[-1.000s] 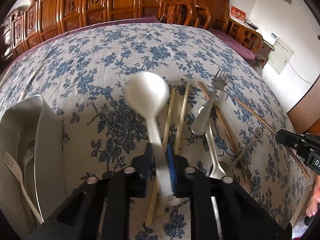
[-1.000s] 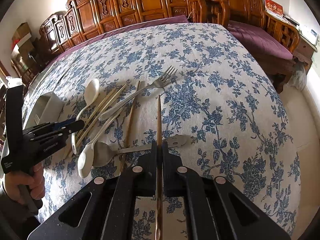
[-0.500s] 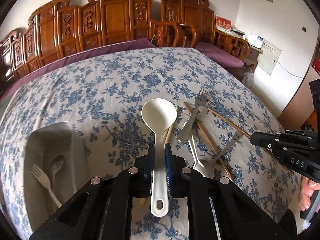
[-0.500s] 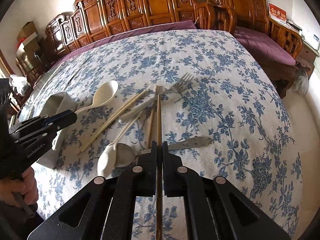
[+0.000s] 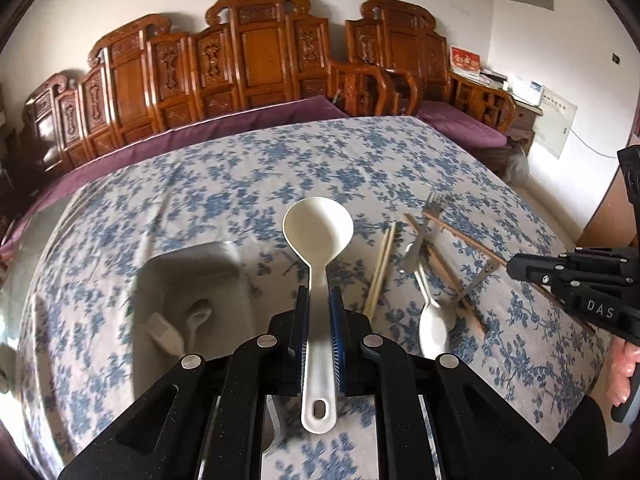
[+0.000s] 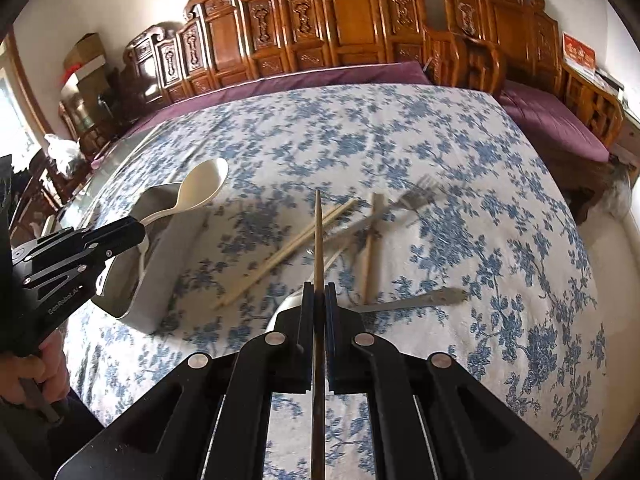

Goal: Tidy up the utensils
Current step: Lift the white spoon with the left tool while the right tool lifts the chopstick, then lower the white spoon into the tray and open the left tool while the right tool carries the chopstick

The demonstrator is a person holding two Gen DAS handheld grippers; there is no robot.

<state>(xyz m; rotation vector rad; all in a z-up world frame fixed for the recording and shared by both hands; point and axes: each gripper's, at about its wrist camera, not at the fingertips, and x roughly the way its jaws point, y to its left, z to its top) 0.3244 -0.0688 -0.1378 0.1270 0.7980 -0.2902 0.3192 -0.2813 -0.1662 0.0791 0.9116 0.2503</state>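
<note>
Covering the table, a floral cloth (image 5: 248, 184); left tool (image 5: 319, 308) grips spoon (image 5: 318, 236), right tool (image 6: 319, 300) chopstick (image 6: 318, 236).

white ladle (image 5: 318, 240): lifted, bowl forward | brown chopstick (image 6: 318, 240): lifted | tray (image 5: 240, 280): holds fork, spoon

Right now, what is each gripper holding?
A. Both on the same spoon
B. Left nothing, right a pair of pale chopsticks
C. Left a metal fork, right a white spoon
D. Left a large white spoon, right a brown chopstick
D: the left gripper is shut on the large white spoon by its handle, and the right gripper is shut on a single brown chopstick, above the tablecloth.
</note>
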